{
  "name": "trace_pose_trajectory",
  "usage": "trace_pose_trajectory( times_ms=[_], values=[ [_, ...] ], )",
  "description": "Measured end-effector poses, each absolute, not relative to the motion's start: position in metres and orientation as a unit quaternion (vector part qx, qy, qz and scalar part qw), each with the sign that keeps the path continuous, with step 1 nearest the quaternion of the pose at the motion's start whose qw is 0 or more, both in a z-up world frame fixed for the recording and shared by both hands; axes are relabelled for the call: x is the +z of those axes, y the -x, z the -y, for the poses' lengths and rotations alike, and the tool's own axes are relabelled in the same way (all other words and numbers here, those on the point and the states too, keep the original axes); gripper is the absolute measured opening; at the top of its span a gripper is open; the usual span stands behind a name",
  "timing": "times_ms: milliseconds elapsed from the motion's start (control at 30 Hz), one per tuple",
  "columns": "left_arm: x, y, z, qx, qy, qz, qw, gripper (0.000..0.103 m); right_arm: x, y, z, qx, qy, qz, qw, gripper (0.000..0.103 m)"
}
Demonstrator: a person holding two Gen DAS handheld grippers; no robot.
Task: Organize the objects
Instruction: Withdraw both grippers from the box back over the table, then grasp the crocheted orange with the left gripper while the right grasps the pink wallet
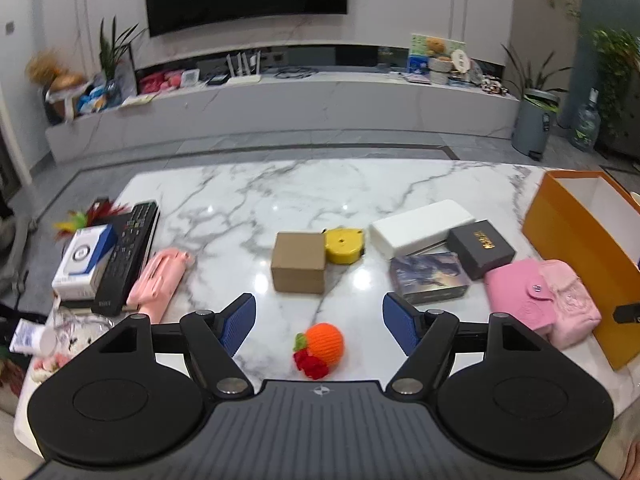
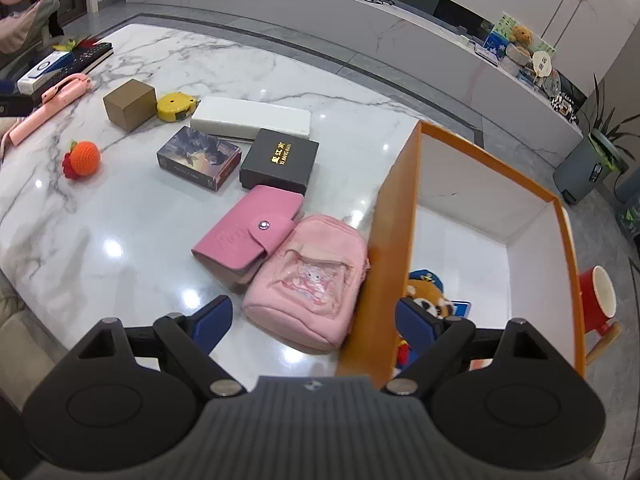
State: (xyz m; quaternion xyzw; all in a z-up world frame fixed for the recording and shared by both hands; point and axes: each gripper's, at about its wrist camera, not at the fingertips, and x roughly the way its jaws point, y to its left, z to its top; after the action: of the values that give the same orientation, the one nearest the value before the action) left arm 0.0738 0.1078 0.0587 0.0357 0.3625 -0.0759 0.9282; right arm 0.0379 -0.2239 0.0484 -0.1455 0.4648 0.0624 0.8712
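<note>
My left gripper (image 1: 319, 320) is open above the marble table (image 1: 248, 196). A knitted orange (image 1: 325, 340) with red and green trim lies on the table between its blue pads (image 1: 240, 320), untouched. Beyond it stand a brown cardboard box (image 1: 299, 262) and a yellow tape measure (image 1: 344, 245). My right gripper (image 2: 316, 320) is open too, straddling the near wall of the orange box (image 2: 384, 248). Its left finger hangs beside a pink pouch (image 2: 308, 280). Its right finger is inside the box, in front of a plush toy (image 2: 428, 292).
A pink wallet (image 2: 244, 236), black gift box (image 2: 280, 160), picture box (image 2: 198, 156) and white box (image 2: 252, 118) lie mid-table. A remote (image 1: 128, 252), blue-white box (image 1: 82, 258) and pink stick (image 1: 160, 276) crowd the left end. A red cup (image 2: 598, 292) sits beyond the orange box.
</note>
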Motion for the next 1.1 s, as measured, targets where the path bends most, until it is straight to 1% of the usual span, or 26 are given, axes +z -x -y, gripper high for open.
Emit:
trace_pose_trajectory(
  times_ms=[300, 500, 633, 767, 1100],
  values=[
    [0.029, -0.099, -0.112, -0.073, -0.049, -0.398, 0.913, 0.084, 0.028, -0.052, 0.222, 0.06, 0.092, -0.479, 0.871, 0.089],
    [0.012, -0.107, -0.104, -0.079, -0.088, -0.416, 0.902, 0.084, 0.007, -0.059, 0.221, 0.061, 0.066, -0.497, 0.863, 0.089],
    [0.0, -0.112, -0.1, -0.076, -0.117, -0.428, 0.893, 0.084, 0.004, -0.062, 0.213, 0.065, 0.054, -0.483, 0.872, 0.089],
    [-0.011, -0.12, -0.1, -0.075, -0.122, -0.442, 0.886, 0.084, 0.005, -0.069, 0.201, 0.073, 0.04, -0.472, 0.878, 0.088],
    [-0.033, -0.127, -0.09, -0.104, -0.141, -0.453, 0.874, 0.084, -0.012, -0.106, 0.186, 0.049, 0.0, -0.486, 0.872, 0.088]
  ],
)
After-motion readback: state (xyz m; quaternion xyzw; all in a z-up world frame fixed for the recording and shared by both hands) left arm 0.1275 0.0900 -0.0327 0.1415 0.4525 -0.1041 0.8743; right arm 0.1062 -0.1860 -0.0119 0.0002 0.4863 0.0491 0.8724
